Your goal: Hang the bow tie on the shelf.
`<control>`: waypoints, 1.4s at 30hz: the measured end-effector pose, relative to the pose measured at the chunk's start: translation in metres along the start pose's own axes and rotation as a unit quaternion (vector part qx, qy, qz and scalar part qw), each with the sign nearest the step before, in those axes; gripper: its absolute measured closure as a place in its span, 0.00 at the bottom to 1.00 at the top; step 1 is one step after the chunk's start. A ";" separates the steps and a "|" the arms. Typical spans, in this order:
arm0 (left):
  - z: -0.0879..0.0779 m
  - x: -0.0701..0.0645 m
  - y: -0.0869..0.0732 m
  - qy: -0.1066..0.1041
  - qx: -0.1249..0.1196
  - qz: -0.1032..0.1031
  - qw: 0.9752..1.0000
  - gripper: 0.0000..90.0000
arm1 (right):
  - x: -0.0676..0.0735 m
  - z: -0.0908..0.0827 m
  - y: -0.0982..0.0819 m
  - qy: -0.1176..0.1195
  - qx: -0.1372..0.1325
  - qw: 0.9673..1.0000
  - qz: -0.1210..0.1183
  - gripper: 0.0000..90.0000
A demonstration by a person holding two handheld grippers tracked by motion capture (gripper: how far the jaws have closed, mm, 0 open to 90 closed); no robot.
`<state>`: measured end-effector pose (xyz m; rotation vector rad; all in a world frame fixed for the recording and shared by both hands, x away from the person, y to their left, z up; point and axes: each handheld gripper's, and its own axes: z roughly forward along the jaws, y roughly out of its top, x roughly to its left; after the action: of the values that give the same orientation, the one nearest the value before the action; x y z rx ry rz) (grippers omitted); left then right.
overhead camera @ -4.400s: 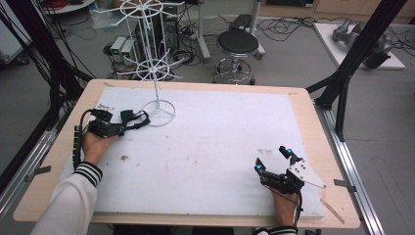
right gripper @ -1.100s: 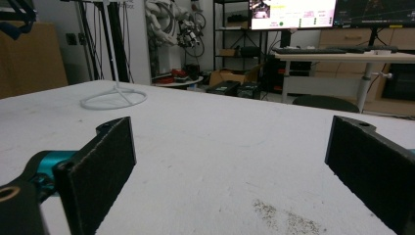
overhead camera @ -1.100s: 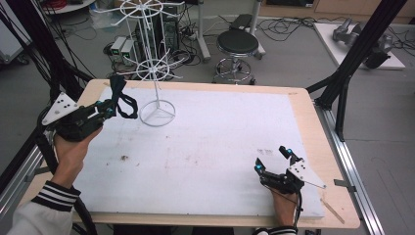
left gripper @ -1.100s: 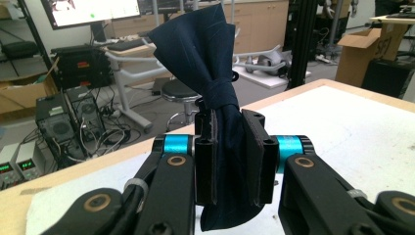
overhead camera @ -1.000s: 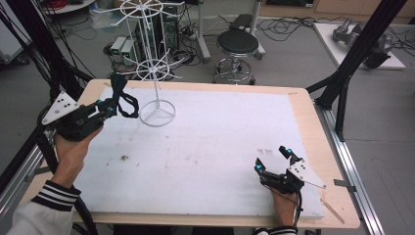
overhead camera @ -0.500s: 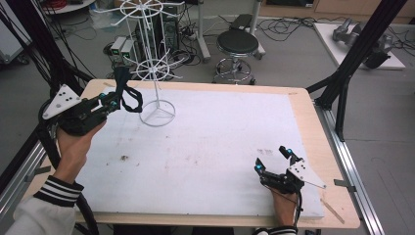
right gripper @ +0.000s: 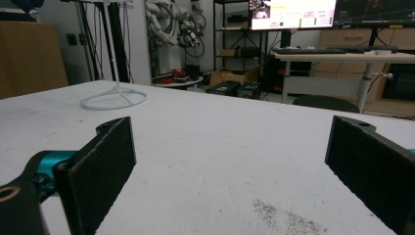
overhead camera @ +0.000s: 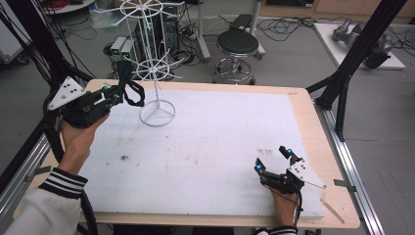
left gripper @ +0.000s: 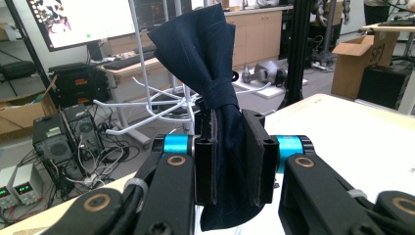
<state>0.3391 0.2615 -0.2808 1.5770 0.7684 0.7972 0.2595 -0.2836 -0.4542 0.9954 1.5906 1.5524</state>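
Observation:
A dark navy bow tie point(overhead camera: 126, 77) point(left gripper: 205, 54) is pinched at its middle by my left gripper point(overhead camera: 117, 96) point(left gripper: 230, 161), which is shut on it and held above the table's far left corner. The tie's strap loop point(overhead camera: 135, 96) hangs below the jaws. Just to the right stands a white wire display rack point(overhead camera: 155, 73) point(left gripper: 161, 100) with hook arms and a ring base point(overhead camera: 157, 113) point(right gripper: 113, 100). The tie is close to the rack's lower hooks; I cannot tell whether they touch. My right gripper point(overhead camera: 273, 159) point(right gripper: 230, 161) rests open on the white mat at the near right, nothing between its pads.
The white mat point(overhead camera: 215, 137) covers a wooden table point(overhead camera: 318, 132). Black frame posts point(overhead camera: 352, 63) stand at the right and left edges. A round stool point(overhead camera: 237, 44) and small electronics boxes point(overhead camera: 122, 48) sit on the floor behind the rack.
The left hand lifted the bow tie off the mat, then carried it up and to the right, closer to the rack. The right gripper stayed still.

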 end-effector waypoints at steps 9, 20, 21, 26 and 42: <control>0.010 0.006 -0.003 0.017 0.013 -0.001 1.000 0.85 | 0.000 0.000 0.000 0.000 -0.001 1.000 -0.001 0.04; 0.019 0.011 -0.006 0.029 0.026 -0.003 0.999 0.85 | -0.001 0.000 0.000 0.000 -0.003 1.000 -0.001 0.04; 0.020 0.012 -0.006 0.029 0.028 -0.003 0.999 0.85 | -0.001 0.000 0.000 0.000 -0.003 1.000 -0.001 0.04; 0.020 0.009 -0.005 0.026 0.026 0.000 0.999 0.85 | -0.001 0.000 0.000 0.000 -0.003 1.000 0.003 0.04; 0.003 -0.008 0.003 0.003 0.014 0.018 1.000 0.85 | -0.001 0.000 0.000 -0.001 -0.003 1.000 -0.001 0.04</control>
<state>0.3374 0.2531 -0.2783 1.6183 0.7617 0.8204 0.2600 -0.2841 -0.4542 0.9912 1.5852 1.5526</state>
